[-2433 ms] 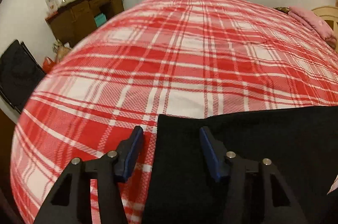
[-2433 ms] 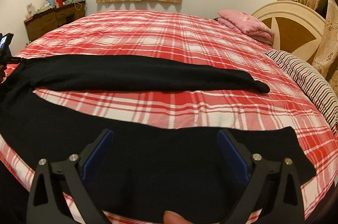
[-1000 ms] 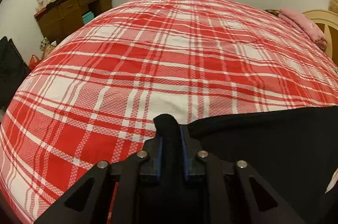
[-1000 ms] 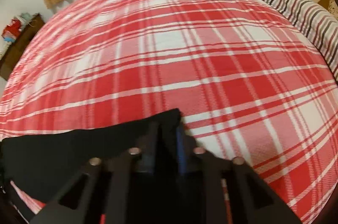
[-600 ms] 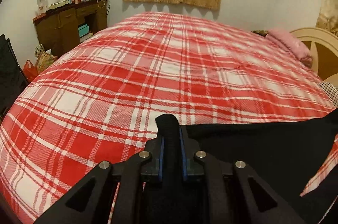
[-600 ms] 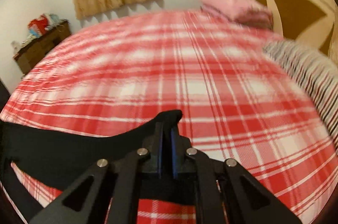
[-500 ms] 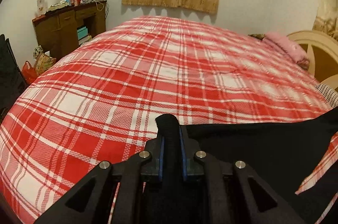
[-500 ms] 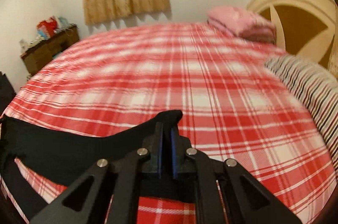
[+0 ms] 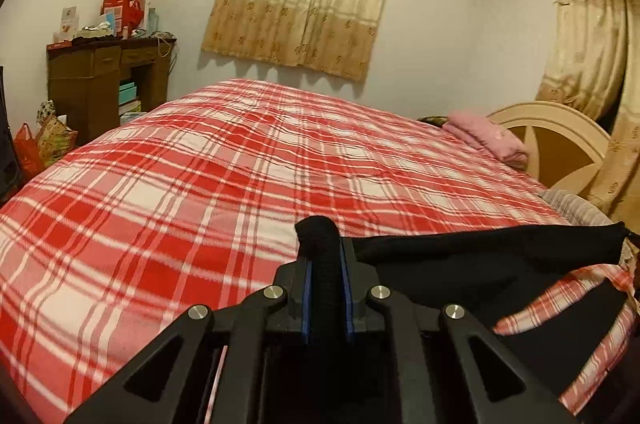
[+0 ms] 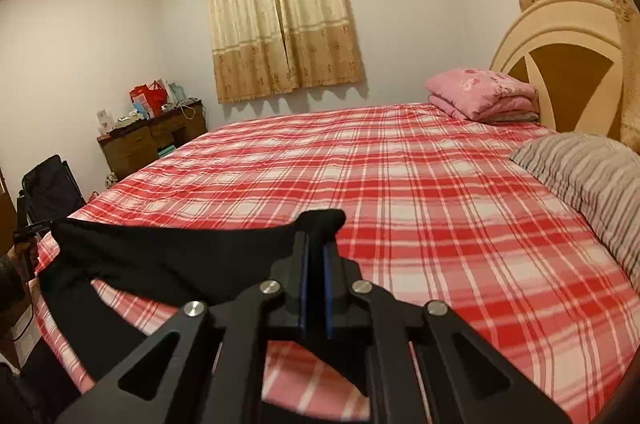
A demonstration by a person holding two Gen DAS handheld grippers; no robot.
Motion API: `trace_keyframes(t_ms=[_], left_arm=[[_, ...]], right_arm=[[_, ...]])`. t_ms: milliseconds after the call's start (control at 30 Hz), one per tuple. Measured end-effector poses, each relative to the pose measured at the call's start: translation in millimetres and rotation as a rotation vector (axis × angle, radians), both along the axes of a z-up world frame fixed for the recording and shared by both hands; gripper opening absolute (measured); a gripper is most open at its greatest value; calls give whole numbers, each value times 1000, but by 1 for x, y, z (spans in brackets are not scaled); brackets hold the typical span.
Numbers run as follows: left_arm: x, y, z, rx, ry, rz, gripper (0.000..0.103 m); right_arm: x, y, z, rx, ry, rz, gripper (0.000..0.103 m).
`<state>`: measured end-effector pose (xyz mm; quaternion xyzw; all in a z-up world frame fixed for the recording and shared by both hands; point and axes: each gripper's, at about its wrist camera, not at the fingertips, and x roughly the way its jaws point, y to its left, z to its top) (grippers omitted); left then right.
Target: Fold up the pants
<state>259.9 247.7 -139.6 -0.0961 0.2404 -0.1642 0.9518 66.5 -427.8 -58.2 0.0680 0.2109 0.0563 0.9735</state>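
1. I am clamping my left gripper (image 9: 326, 256) on one end of the black pants (image 9: 480, 252), a tuft poking out past the pads.
2. The pants are hanging stretched between both grippers, lifted above the plaid bed (image 9: 180, 204).
3. I am pinching the other end in my right gripper (image 10: 314, 252).
4. Judging the step: carrying this edge over; next, I should lay it down evenly aligned.

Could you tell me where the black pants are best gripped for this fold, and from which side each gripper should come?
Grip the black pants along one edge, at its two ends, as now: the left gripper and right gripper are each shut on a bunched end, entered from the near side. The fabric stretches between them and the rest hangs over the plaid bed.
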Motion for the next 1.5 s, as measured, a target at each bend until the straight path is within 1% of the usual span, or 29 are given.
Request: trace_keyframes(t_ms=[167,233,333,467,533,600,633,700,733,767,833,867,900,967,1067,1133,1167,1200,1233,1267,1333,1400,1467,1500], left_arm=[[-34,11,-9,-20,-43,-35,12],[-44,18,-14,-35,-43,-45,12],[-57,26,-23,-31,-36,-58,12],[-71,29,-34,-10,-24,-88,12],[-75,30,-42,18,-7,-79,15],[-79,29,-50,56,16,-95,16],[-82,31,-53,69,26,-100,17],[-91,34,-56,92,34,-100,24],[-94,37,-56,97,36,-98,30],[-96,40,-56,105,39,-90,34],[-101,47,-55,127,36,-45,59],[-103,50,-56,137,38,-28,61],[-104,52,-57,135,46,-29,62],[-106,56,-60,140,66,-31,62],[-110,61,-64,149,87,-25,62],[-112,64,-66,155,94,-16,62],[-114,66,-67,164,98,-9,62],[-116,68,-68,165,101,-1,62],[-116,71,-68,165,102,13,62],[-116,76,-68,171,107,36,62],[-118,85,-68,156,113,54,62],[-122,93,-65,166,115,86,62],[-126,100,-60,144,109,110,62],[-128,101,-55,128,98,123,62]], right_arm=[[-38,-6,-19,33,9,-9,9],[-51,-9,-27,40,26,-22,9],[-68,-19,-39,43,60,-50,9],[-82,-31,-52,51,104,-82,8],[-87,-33,-60,51,139,-72,8],[-90,-30,-70,10,174,-84,8],[-90,-30,-75,9,196,-81,8],[-94,-31,-82,2,227,-79,9],[-96,-32,-83,-4,237,-77,10],[-100,-33,-84,2,241,-76,11],[-107,-35,-83,-1,251,-79,12],[-109,-35,-83,-5,258,-78,13],[-110,-36,-83,-7,272,-75,19],[-113,-38,-83,-3,296,-76,27],[-122,-36,-78,-13,301,-69,27],[-131,-35,-74,-9,298,-68,29],[-134,-35,-73,-6,300,-67,34],[-138,-34,-73,-6,309,-60,42],[-139,-33,-74,-13,318,-60,45],[-142,-31,-75,-26,324,-65,45],[-147,-29,-75,-31,330,-69,45],[-150,-26,-72,-31,314,-73,45],[-151,-21,-68,-25,300,-63,46],[-152,-18,-66,-26,292,-56,49]])
